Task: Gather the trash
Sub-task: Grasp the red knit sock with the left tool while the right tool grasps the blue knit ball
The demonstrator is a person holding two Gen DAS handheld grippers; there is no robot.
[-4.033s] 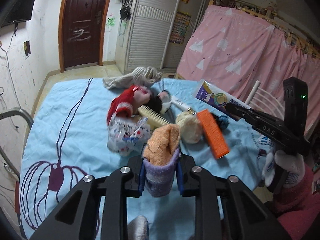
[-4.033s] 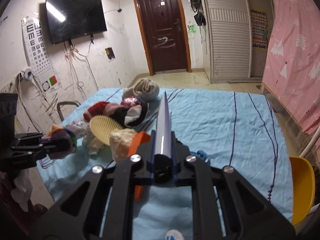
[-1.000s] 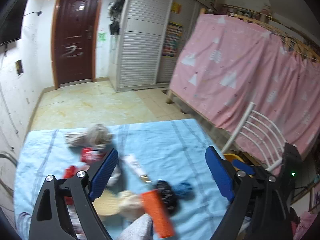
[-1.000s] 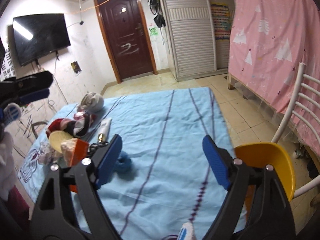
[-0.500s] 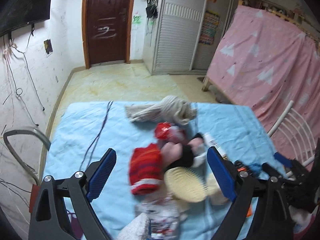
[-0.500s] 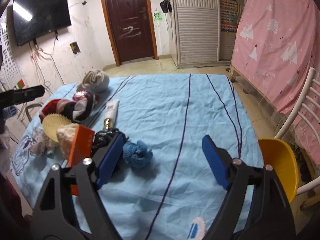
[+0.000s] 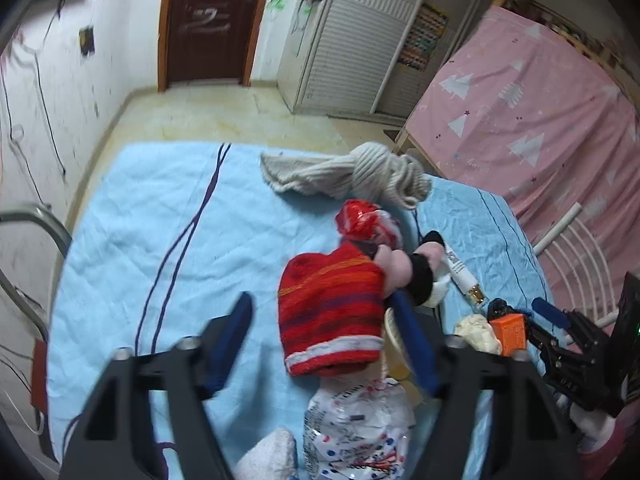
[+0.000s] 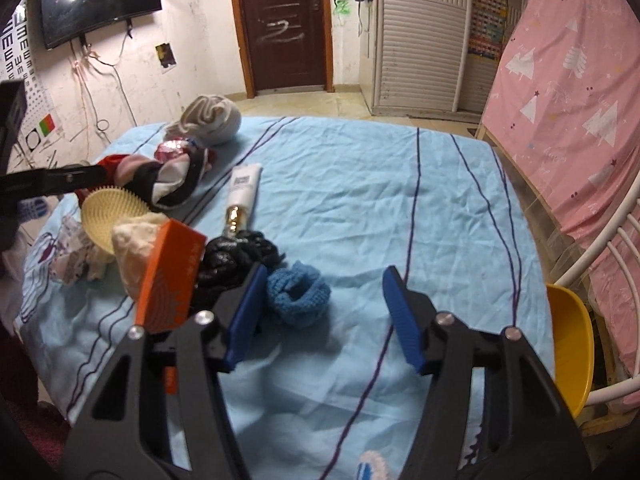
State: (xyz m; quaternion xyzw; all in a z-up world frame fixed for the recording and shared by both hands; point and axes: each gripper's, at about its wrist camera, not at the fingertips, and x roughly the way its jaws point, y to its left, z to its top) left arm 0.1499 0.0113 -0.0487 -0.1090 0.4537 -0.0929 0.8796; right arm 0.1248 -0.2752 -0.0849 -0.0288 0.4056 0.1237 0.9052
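Red knit hat (image 7: 332,312) lies on the blue sheet (image 7: 132,216) near its left edge, between the closing left gripper (image 7: 324,336) pads; right gripper (image 8: 324,312), also closing, holds nothing.

The left gripper (image 7: 324,328), which four seconds ago clamped an orange-and-purple sock, now carries nothing; its jaws have just been closing around the red striped sock (image 7: 330,312), pads not yet pressing. The right gripper (image 8: 324,314) has let go of its long tube, and its jaws have been narrowing beside the blue knitted item (image 8: 298,298).
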